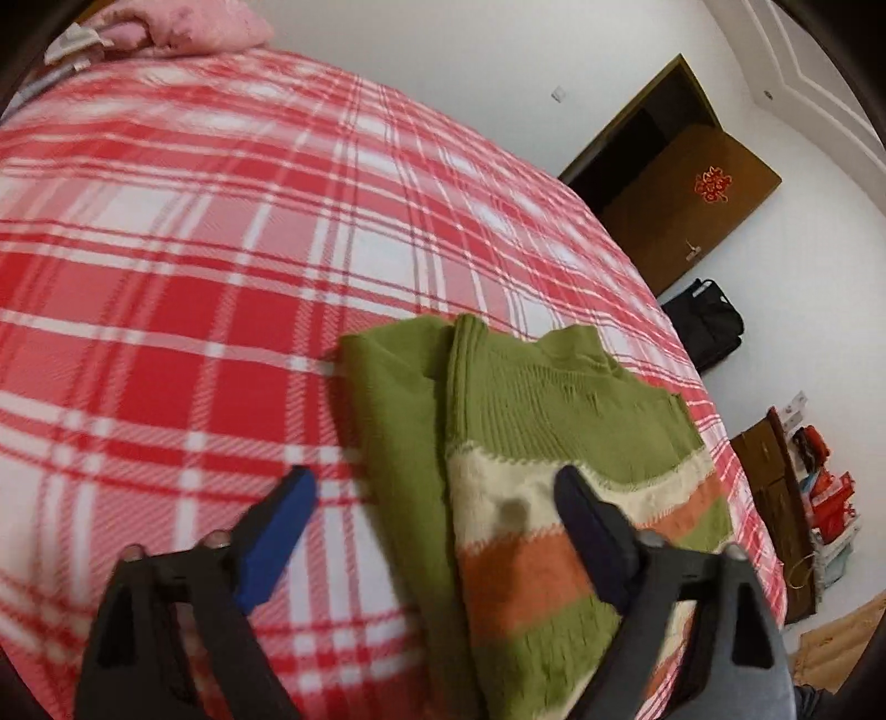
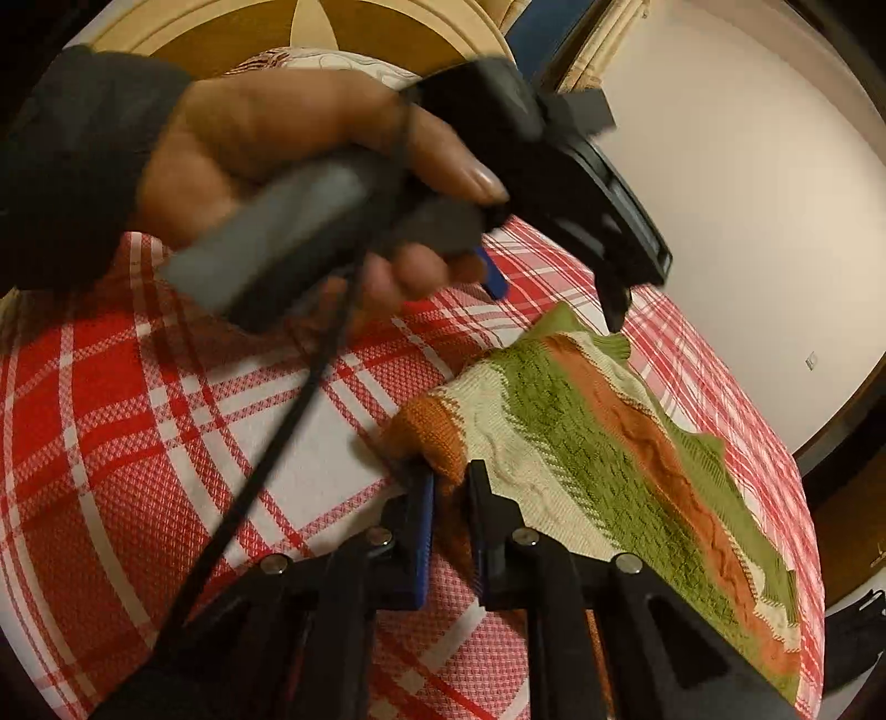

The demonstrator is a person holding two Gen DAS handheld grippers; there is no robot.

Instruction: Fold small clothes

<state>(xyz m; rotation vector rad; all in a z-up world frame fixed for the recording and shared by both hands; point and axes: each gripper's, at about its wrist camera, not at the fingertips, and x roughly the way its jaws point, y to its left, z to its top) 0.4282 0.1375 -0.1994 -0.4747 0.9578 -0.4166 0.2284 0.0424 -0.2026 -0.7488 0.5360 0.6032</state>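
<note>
Your left gripper (image 1: 434, 487) hangs spread wide above the plaid bedspread (image 1: 166, 277), the green, cream and orange striped sweater (image 1: 526, 443) folded beneath its right finger. Your right gripper (image 2: 449, 479) pinches the sweater's orange corner.

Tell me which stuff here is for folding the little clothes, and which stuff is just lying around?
For the job:
- striped sweater, lying on the plaid bed cover
- left gripper, open above it
- right gripper, pinching the sweater's orange edge

Just lying about:
- pink pillow at the far end of the bed
- black bag on the floor
- brown door
</note>
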